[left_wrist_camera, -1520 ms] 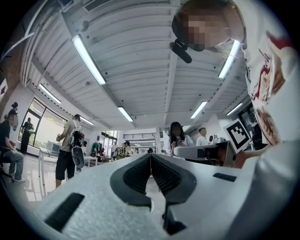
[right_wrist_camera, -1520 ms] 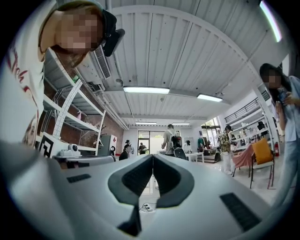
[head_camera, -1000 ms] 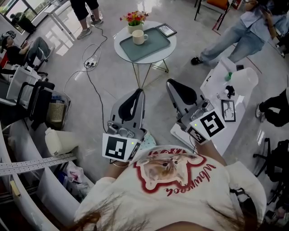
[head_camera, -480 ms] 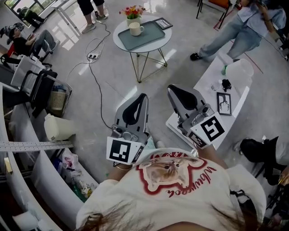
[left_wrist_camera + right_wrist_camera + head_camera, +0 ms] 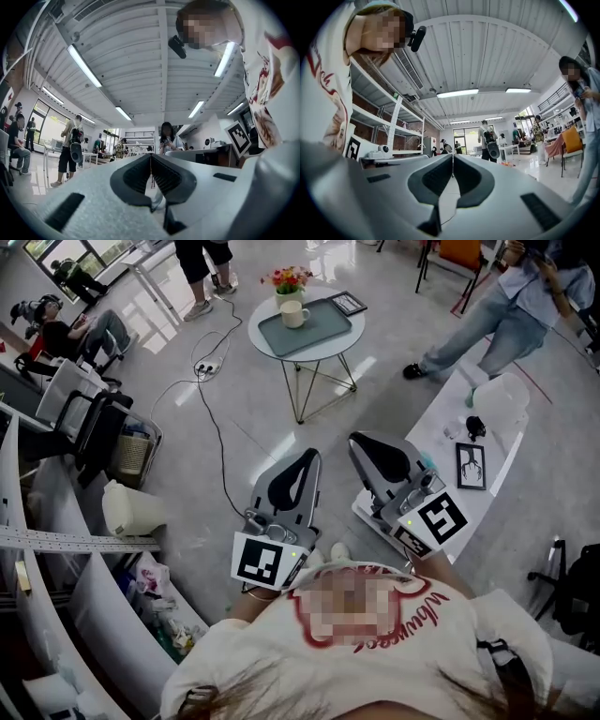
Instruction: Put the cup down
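Cream cup stands upright on a teal tray, and the tray lies on a round white bench at the far end of the head view. A pot of flowers is just behind the cup. A small framed picture lies at the tray's far right corner. The cup is well apart from both of my grippers; nothing touches it.

My left hand-held gripper is held low, close to my chest, over the grey floor, and points toward the round bench. In its own view the jaws are pressed together, black pads meeting along one line, with nothing between them. Its marker cube faces up.

My right hand-held gripper is just beside it, a little further right, above the near edge of a long white bench. Same there: jaws fully together, nothing held. Its marker cube is tilted.

On the long bench I see a black-framed picture lying flat, a small black object and a translucent white jug. A black cable runs across the floor from a power strip. A person in jeans stands beyond the long bench.
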Action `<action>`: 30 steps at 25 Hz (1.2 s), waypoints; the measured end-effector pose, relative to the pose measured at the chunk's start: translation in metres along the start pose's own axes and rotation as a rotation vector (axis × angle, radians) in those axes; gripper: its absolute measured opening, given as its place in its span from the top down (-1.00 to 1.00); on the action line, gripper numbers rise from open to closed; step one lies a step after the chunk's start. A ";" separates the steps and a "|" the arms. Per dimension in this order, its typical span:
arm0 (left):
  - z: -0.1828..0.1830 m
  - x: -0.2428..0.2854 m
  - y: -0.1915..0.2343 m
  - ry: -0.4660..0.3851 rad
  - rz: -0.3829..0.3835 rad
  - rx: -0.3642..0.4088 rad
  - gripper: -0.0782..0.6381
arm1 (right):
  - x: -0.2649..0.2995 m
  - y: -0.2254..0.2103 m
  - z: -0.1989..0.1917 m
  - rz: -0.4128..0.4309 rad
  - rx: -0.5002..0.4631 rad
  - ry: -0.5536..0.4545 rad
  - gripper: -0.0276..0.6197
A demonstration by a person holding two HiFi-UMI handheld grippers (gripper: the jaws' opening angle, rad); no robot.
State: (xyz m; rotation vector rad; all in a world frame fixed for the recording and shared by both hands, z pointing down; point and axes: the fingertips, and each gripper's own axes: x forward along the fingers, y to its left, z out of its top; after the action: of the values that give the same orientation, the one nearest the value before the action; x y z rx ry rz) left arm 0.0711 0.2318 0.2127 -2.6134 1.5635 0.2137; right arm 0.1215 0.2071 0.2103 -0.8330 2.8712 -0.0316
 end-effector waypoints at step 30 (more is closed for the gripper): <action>0.015 -0.037 0.029 -0.022 0.023 0.013 0.74 | 0.024 0.055 0.009 0.030 -0.099 -0.038 0.83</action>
State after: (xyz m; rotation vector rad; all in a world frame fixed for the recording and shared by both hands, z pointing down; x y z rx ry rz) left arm 0.0273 0.2530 0.2042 -2.5748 1.5835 0.2324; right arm 0.0743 0.2408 0.1944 -0.7986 2.8687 0.1300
